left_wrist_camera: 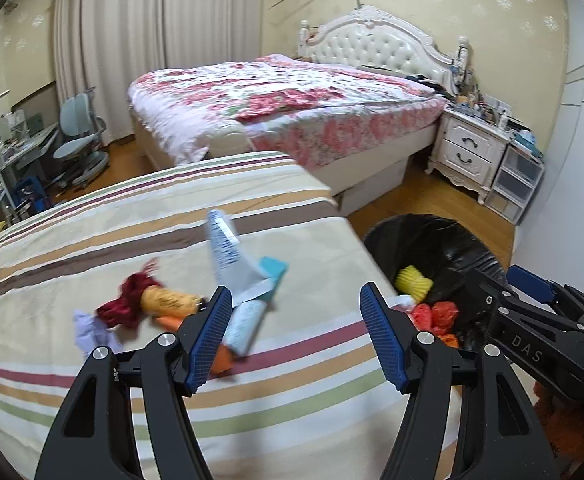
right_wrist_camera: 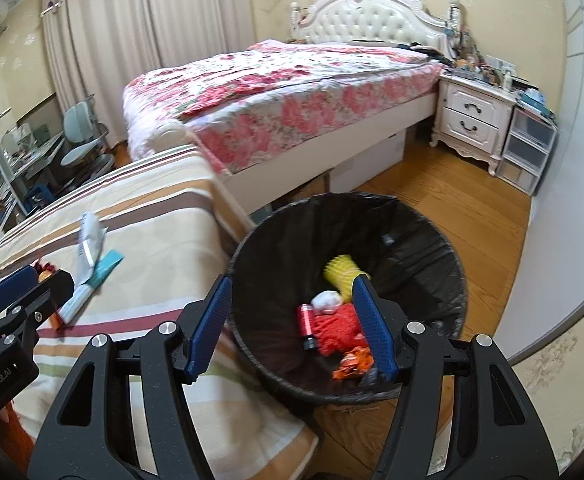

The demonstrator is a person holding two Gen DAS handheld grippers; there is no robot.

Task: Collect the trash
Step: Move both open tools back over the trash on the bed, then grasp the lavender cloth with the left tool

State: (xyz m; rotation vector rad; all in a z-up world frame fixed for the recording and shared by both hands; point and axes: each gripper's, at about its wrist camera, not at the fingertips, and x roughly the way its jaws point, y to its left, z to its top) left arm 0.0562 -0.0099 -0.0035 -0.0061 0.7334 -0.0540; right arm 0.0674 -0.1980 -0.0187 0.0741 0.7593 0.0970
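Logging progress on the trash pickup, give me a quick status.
Left tool open, empty; right tool open over the bin. Wrappers and scraps on striped bed. Nothing blocking.

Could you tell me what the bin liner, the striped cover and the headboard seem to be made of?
Bin liner: thin black plastic film, glossy, with crinkles that catch the light.
Striped cover: woven cloth, matt, lying soft with faint creases.
Headboard: likely padded leather or vinyl, button-tufted with a slight sheen, in a carved white frame.

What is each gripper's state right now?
Left gripper: open, holding nothing.
Right gripper: open, holding nothing, above the bin.
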